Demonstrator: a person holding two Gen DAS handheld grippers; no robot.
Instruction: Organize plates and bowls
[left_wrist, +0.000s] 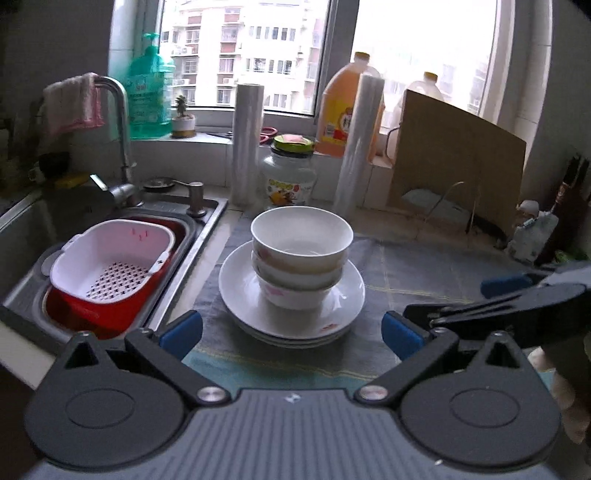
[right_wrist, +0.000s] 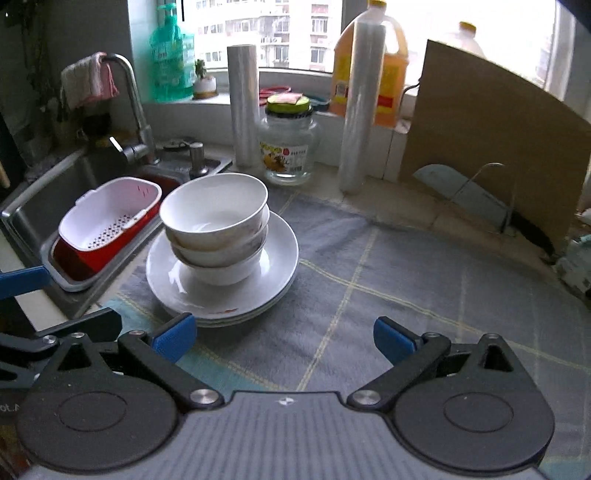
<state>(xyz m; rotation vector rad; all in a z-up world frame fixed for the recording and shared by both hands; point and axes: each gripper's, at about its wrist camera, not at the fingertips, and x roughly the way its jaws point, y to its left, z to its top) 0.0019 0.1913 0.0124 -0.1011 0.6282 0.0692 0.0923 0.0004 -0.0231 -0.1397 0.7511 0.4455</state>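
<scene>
As seen from the left wrist camera, with the plate stack as landmark —
Left gripper (left_wrist: 291, 334): jaws spread wide, nothing between them; blue pads sit just short of the plates, one to each side.
Plates (left_wrist: 243, 288): white stack on the grey checked cloth (left_wrist: 399, 273), dead ahead.
Bowls (left_wrist: 301, 254): three nested, standing upright on the plates' middle.
Right gripper (left_wrist: 458, 299): enters from the right of the plates, low over the cloth; only part shows, grip state not readable in this view.
Sink (left_wrist: 207, 229): left of the plates, holding a red basin (left_wrist: 110, 314) with a white colander (left_wrist: 110, 254) set inside.
Glass jar (left_wrist: 290, 177): behind the plates, flanked by two upright rolls of film (left_wrist: 246, 144).

Seen from the right wrist camera —
Right gripper (right_wrist: 284, 338): jaws wide apart, empty; left pad just touches or overlaps the plates' near rim in the view, contact not certain.
Plates (right_wrist: 277, 254): forward and left of centre on the cloth (right_wrist: 406, 280).
Bowls (right_wrist: 214, 225): stacked on the plates, top one leaning slightly.
Left gripper (right_wrist: 22, 280): blue pad visible at the far left edge, left of the plates.
Cardboard sheet (right_wrist: 487, 133): well right of the plates, propped upright.
</scene>
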